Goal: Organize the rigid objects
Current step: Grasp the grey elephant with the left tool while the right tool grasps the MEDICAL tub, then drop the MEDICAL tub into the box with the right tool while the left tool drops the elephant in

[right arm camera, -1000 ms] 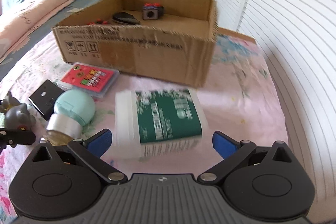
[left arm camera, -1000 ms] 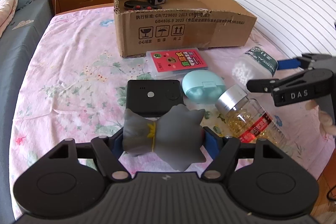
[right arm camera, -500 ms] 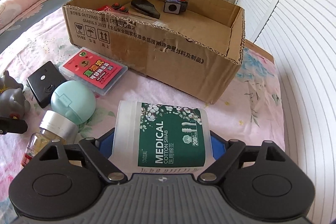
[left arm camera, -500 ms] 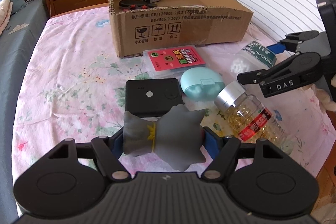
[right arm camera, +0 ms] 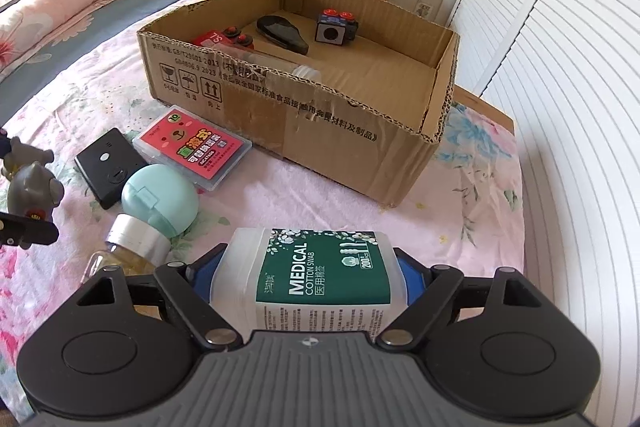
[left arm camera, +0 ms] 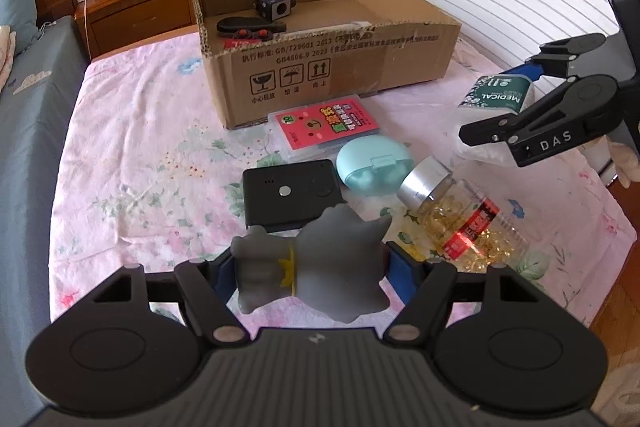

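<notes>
Both grippers loaded, near the open brown cardboard box (right arm camera: 304,115).

Left gripper (left arm camera: 308,267) clamped on grey rubbery cat figure (left arm camera: 312,267); right gripper (right arm camera: 304,275), jaws just closed in, clamped on clear plastic cotton-swab tub with green label (right arm camera: 316,275), above pink floral bedsheet (left arm camera: 140,131), box beyond.

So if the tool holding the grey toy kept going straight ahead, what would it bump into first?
Probably the black device, lying just beyond the grey toy in the left tool. Depth is hard to judge; it might meet the bedsheet first.
</notes>
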A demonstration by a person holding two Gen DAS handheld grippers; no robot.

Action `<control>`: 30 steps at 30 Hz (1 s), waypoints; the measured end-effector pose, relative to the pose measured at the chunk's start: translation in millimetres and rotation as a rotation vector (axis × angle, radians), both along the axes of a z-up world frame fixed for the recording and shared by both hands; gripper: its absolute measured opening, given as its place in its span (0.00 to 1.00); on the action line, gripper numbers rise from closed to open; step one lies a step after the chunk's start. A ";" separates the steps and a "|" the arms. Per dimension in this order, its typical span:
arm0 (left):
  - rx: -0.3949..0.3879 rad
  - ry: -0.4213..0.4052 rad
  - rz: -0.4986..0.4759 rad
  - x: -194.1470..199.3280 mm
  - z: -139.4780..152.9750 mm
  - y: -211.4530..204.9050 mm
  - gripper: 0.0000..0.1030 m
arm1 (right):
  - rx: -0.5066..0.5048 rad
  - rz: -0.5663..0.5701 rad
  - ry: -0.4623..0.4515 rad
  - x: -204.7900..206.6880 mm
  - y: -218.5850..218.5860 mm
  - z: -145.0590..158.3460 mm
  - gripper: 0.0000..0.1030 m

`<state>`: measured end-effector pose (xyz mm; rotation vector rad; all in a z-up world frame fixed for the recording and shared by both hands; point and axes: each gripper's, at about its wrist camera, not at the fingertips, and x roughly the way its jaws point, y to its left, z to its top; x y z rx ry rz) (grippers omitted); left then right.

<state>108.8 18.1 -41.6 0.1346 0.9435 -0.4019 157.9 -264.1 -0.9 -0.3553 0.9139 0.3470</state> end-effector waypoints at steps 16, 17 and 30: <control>-0.009 -0.045 0.000 0.3 22.0 12.8 0.70 | 0.041 0.036 -0.150 40.6 9.8 81.1 0.84; -0.011 -0.047 0.006 1.2 22.9 14.6 0.70 | 0.043 0.032 -0.158 49.9 12.1 84.5 0.84; 0.004 -0.072 0.060 15.4 31.3 32.4 0.70 | 0.054 -0.075 -0.143 156.4 28.7 71.6 0.92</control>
